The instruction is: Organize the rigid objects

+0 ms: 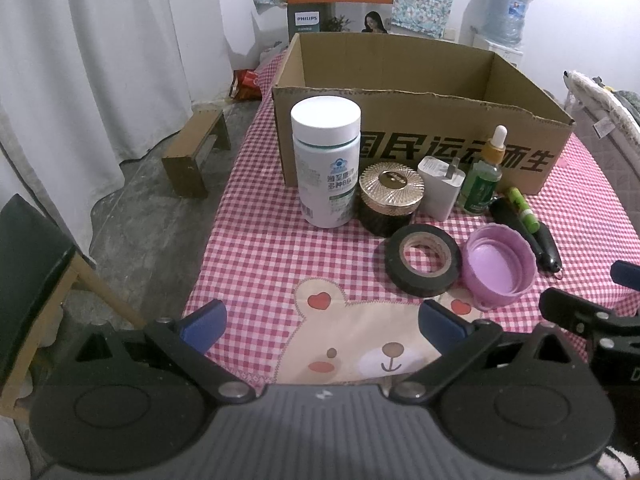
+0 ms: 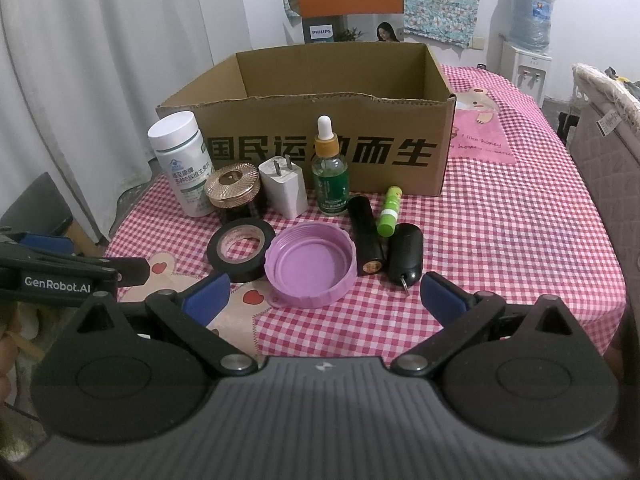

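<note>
An open cardboard box (image 1: 420,80) (image 2: 320,80) stands at the back of the checked table. In front of it stand a white pill bottle (image 1: 326,160) (image 2: 184,164), a gold-lidded dark jar (image 1: 390,196) (image 2: 234,190), a white charger plug (image 1: 440,188) (image 2: 284,188) and a green dropper bottle (image 1: 482,176) (image 2: 330,172). Nearer lie a black tape roll (image 1: 422,260) (image 2: 240,248), a purple lid (image 1: 500,266) (image 2: 310,266), a green tube (image 2: 390,210), a black cylinder (image 2: 366,236) and a black fob (image 2: 406,254). My left gripper (image 1: 320,326) and right gripper (image 2: 322,298) are open, empty, short of the objects.
The table's left edge drops to a floor with a small wooden stool (image 1: 196,152) and a dark chair (image 1: 32,264). A Philips carton (image 2: 348,4) stands behind the box. A water dispenser (image 2: 528,40) and quilted furniture (image 2: 608,128) are at the right.
</note>
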`<state>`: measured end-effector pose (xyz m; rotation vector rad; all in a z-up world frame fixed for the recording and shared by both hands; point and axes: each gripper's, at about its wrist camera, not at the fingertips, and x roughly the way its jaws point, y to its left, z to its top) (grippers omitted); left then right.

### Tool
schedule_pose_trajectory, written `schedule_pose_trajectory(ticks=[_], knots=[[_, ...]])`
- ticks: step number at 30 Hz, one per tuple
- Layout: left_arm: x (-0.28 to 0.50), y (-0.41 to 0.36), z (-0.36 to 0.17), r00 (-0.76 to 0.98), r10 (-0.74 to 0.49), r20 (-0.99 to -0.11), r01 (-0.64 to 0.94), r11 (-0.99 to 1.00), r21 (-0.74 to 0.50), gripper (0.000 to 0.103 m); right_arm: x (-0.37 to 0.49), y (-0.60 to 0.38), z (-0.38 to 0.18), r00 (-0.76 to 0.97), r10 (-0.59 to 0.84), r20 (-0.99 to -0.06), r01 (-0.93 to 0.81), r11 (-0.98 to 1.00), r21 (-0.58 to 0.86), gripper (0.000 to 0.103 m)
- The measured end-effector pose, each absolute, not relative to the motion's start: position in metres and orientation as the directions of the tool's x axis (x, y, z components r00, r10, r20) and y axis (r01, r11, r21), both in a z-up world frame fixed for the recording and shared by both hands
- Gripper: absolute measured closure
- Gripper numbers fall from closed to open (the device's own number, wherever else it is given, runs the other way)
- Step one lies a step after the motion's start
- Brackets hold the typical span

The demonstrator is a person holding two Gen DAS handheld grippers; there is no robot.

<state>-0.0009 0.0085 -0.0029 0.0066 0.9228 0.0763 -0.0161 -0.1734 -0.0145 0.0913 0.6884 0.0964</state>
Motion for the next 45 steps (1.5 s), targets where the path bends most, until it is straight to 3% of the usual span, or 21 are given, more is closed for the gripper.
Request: schedule_pose_trajectory(ticks=[19, 27, 33, 37, 42, 45], knots=[[0.007, -0.002, -0.005, 0.631, 0.031, -0.775, 0.015, 0.999, 0.052, 0.001, -0.013, -0.186, -0.013, 0.787, 0.096, -0.61, -0.011, 0.99, 0.142, 0.001], [0.016, -0.022, -0.001, 0.693, -0.161, -0.702, 0.205, 0.978, -0.022, 0.001, -0.008, -0.229, -0.012, 0.811, 0.098, -0.577, 0.054, 0.969, 0.24, 0.001], [0.034, -0.052, 0.001, 0.663, -0.283, -0.693, 0.347, 0.936, -0.05, 0.002, 0.013, -0.263, -0.015, 0.787, 0.093, -0.61, 0.081, 0.965, 0.251, 0.003], [0.044, -0.077, -0.004, 0.611, -0.345, -0.713, 0.433, 0.899, -0.063, 0.012, 0.035, -0.275, -0.026, 0.745, 0.116, -0.657, 0.075, 0.964, 0.256, 0.018], [0.051, -0.105, -0.014, 0.553, -0.391, -0.736, 0.515, 0.854, -0.067, 0.036, 0.061, -0.276, -0.042, 0.679, 0.178, -0.712, 0.023, 0.964, 0.264, 0.041], [0.056, -0.115, -0.02, 0.533, -0.404, -0.744, 0.543, 0.837, -0.065, 0.046, 0.074, -0.273, -0.05, 0.642, 0.208, -0.738, -0.018, 0.966, 0.256, 0.053]])
